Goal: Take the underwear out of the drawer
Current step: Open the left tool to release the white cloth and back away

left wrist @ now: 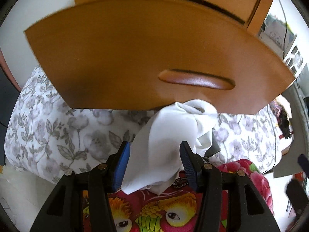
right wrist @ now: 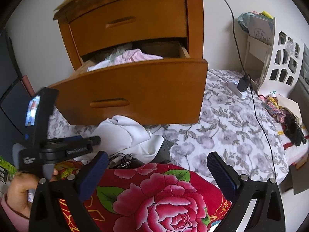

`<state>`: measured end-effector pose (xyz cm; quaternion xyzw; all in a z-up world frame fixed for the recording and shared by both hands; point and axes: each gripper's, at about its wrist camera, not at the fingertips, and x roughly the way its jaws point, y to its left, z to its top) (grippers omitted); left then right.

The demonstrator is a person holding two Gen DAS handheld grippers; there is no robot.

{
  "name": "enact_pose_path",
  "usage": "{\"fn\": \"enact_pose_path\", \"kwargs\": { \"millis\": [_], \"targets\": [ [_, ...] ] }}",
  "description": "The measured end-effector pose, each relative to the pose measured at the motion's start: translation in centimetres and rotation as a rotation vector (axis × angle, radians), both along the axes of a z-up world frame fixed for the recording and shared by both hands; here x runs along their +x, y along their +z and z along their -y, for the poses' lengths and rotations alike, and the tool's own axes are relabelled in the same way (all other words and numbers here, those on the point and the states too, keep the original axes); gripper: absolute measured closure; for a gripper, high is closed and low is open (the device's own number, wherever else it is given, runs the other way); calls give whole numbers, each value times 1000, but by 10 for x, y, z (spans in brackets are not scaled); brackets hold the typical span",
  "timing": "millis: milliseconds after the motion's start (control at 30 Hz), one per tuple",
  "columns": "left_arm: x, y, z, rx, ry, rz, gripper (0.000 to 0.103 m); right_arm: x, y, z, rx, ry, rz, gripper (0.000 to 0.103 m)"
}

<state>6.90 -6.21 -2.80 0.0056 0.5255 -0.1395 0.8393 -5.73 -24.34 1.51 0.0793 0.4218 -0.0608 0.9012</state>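
Underwear (left wrist: 170,135), white and crumpled, sits between the two blue pads of my left tongs (left wrist: 154,160), and the pads stand about half open with the cloth bunched between them. I think they grip it, since the cloth stands up from between them. The white underwear is out of the drawer (right wrist: 135,89) now. It is just in front of the drawer's wooden front, low down, over the bed with the grey flower sheet (right wrist: 231,127). From my right side I can see the left tongs (right wrist: 85,141) poke into the same white cloth (right wrist: 123,133), which lies on a small pile of clothes at the edge of the red flower blanket (right wrist: 164,193). A hand (right wrist: 23,191) with a pink sleeve holds the left tool. My right tongs (right wrist: 157,166) are wide open and hold nothing; they hang over the red blanket. The lower drawer of the wooden nightstand (right wrist: 131,9) is pulled out, and more clothes are inside it, a pink piece (right wrist: 135,57) and some white ones. The top drawer (right wrist: 127,25) is closed. A black charger (right wrist: 242,84) with a long cord lies on the bed, well apart from the underwear.
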Motion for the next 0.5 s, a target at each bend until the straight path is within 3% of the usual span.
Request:
{"fn": "enact_pose_path", "kwargs": {
  "millis": [200,333,500],
  "targets": [
    [-9,22,-12,-48,33,71,48,3,-3,-11,-22,17,-21,0],
    [-15,37,-18,-75,35,117,38,3,-5,-15,-38,18,-31,0],
    [-19,44,-21,-99,17,141,33,6,-10,-18,-27,18,-54,0]
  ]
}}
